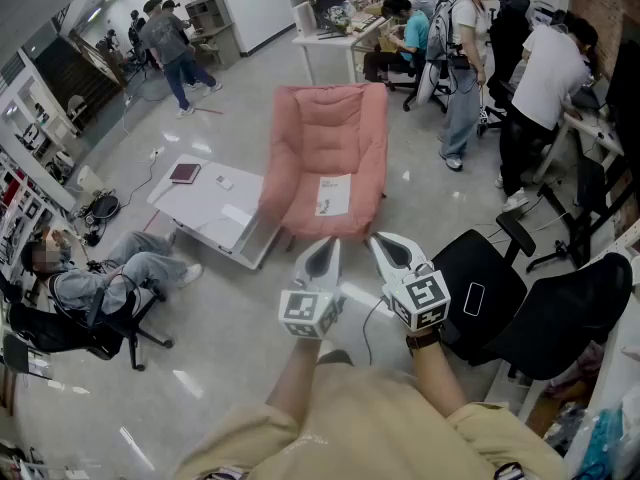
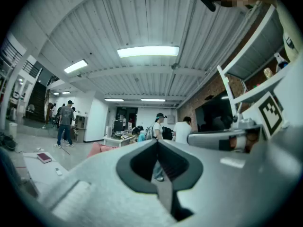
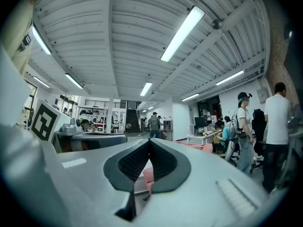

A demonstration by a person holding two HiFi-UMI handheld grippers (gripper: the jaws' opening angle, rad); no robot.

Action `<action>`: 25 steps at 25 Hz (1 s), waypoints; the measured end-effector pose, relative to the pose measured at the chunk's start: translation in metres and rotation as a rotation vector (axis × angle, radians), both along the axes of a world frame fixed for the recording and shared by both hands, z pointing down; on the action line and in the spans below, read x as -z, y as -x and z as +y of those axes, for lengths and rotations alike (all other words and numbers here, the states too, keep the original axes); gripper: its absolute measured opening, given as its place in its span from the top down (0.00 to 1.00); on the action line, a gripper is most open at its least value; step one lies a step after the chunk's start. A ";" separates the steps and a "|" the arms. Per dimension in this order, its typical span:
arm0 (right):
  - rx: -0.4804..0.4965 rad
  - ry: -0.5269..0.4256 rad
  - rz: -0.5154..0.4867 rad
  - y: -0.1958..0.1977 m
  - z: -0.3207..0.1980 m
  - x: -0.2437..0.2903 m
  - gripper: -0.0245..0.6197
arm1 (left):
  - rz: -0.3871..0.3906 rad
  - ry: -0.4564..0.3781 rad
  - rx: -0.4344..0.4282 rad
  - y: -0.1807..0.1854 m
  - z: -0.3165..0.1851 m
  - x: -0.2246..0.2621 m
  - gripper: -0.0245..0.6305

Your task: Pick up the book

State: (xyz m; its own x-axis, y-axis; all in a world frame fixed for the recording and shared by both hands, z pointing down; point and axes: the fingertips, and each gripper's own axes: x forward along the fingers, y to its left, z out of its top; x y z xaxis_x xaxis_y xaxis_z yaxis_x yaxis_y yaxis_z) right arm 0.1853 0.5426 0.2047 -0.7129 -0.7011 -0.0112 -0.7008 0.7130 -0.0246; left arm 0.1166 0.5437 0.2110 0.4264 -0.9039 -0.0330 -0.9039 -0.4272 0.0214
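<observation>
A dark red book lies on the far left corner of a low white table; in the left gripper view the book shows at the left on that table. My left gripper and right gripper are held side by side, level, in front of me and well short of the table. Both are shut with nothing between their jaws. A pink chair with a sheet of paper on its seat stands straight ahead of them.
A small white item lies on the table near the book. A person sits in a black chair at the left. Black office chairs stand close at the right. Several people stand around desks at the back.
</observation>
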 end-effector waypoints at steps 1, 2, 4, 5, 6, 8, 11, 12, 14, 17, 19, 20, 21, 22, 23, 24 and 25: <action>-0.004 0.004 0.000 0.000 -0.002 -0.001 0.96 | -0.002 -0.005 -0.001 0.000 -0.002 0.001 0.96; -0.007 0.007 0.000 -0.001 -0.004 -0.002 0.96 | -0.004 -0.008 -0.002 0.000 -0.004 0.001 0.96; -0.007 0.007 -0.004 -0.002 -0.007 -0.006 0.96 | -0.005 -0.009 -0.002 -0.001 -0.007 -0.001 0.96; -0.004 0.007 -0.007 -0.002 -0.009 -0.009 0.96 | -0.004 -0.007 -0.002 -0.001 -0.007 -0.003 0.96; -0.004 0.008 -0.008 -0.001 -0.010 -0.011 0.96 | -0.005 -0.005 -0.003 -0.001 -0.008 -0.004 0.96; -0.008 0.017 -0.010 -0.001 -0.015 -0.015 0.96 | -0.014 0.003 -0.004 0.001 -0.011 -0.009 0.96; -0.030 0.071 -0.025 0.000 -0.029 -0.029 0.96 | -0.011 0.028 -0.004 0.005 -0.024 -0.022 0.96; -0.034 0.092 -0.032 0.000 -0.035 -0.035 0.96 | -0.005 0.038 -0.003 0.006 -0.031 -0.026 0.96; -0.039 0.123 -0.042 0.000 -0.048 -0.046 0.96 | 0.009 0.052 -0.008 0.008 -0.047 -0.035 0.96; -0.066 0.167 -0.043 0.001 -0.079 -0.062 0.96 | 0.020 0.066 -0.032 0.009 -0.078 -0.046 0.96; -0.085 0.195 -0.044 0.005 -0.104 -0.070 0.95 | 0.025 0.081 -0.047 0.014 -0.102 -0.052 0.96; -0.091 0.205 -0.044 0.009 -0.117 -0.072 0.96 | 0.025 0.092 -0.055 0.019 -0.115 -0.055 0.96; -0.095 0.212 -0.044 0.016 -0.131 -0.072 0.95 | 0.024 0.106 -0.063 0.025 -0.129 -0.059 0.96; -0.096 0.218 -0.042 0.023 -0.146 -0.072 0.95 | 0.024 0.121 -0.071 0.032 -0.144 -0.061 0.96; -0.093 0.224 -0.039 0.033 -0.161 -0.072 0.95 | 0.025 0.133 -0.077 0.039 -0.160 -0.062 0.96; -0.088 0.228 -0.034 0.043 -0.174 -0.072 0.95 | 0.029 0.140 -0.082 0.047 -0.175 -0.061 0.96; -0.080 0.231 -0.029 0.053 -0.188 -0.071 0.95 | 0.034 0.144 -0.084 0.057 -0.191 -0.061 0.96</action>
State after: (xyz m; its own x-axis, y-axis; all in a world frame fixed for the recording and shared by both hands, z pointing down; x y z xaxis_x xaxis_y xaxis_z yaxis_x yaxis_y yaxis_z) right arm 0.1318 0.3549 0.2760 -0.6565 -0.7419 0.1364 -0.7516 0.6280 -0.2020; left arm 0.0600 0.3529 0.2717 0.5016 -0.8615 0.0789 -0.8628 -0.4916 0.1179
